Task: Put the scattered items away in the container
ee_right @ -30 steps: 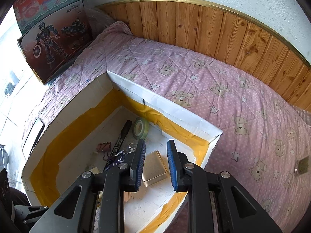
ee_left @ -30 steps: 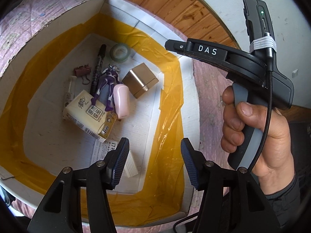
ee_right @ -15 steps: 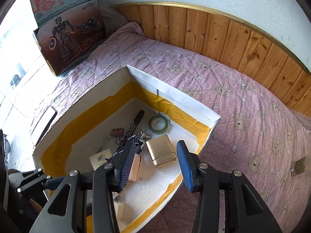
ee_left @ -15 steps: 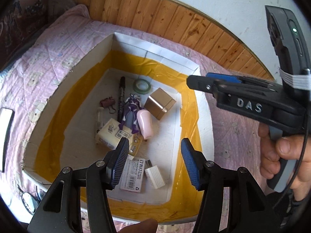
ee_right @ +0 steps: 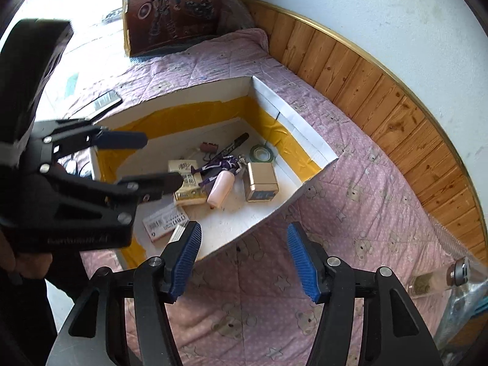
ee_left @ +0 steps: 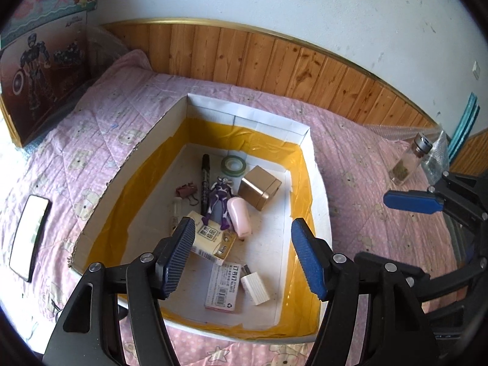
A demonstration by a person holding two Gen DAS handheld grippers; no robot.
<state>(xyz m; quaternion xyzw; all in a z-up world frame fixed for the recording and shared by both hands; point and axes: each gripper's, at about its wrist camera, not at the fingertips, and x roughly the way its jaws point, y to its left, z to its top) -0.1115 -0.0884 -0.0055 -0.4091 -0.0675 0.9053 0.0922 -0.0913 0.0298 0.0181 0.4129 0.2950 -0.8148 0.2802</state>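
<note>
A cardboard box (ee_left: 244, 117) lined with yellow tape sits on the pink quilt. Inside lie a black marker (ee_left: 205, 177), a green tape roll (ee_left: 233, 165), a gold box (ee_left: 259, 187), a purple figure (ee_left: 218, 199), a pink bottle (ee_left: 239, 216), a cream carton (ee_left: 210, 238), a staples box (ee_left: 222, 286) and a white charger (ee_left: 254, 286). My left gripper (ee_left: 243, 222) hangs open above the box's near half, holding nothing. My right gripper (ee_right: 244, 227) is over the quilt just outside the box (ee_right: 292, 116); its jaws are opening with nothing between them.
A glass jar (ee_left: 410, 164) with a metal lid lies on the quilt to the right of the box, beside bubble wrap. A phone (ee_left: 29, 238) rests on the quilt to the left. Toy boxes (ee_right: 174, 12) lean at the bed's head. Wood panelling runs along the wall.
The right gripper's jaws went from nearly shut to wide and it swung away from above the box to the quilt beside it. The left gripper lifted and tilted up, bringing the whole box into view.
</note>
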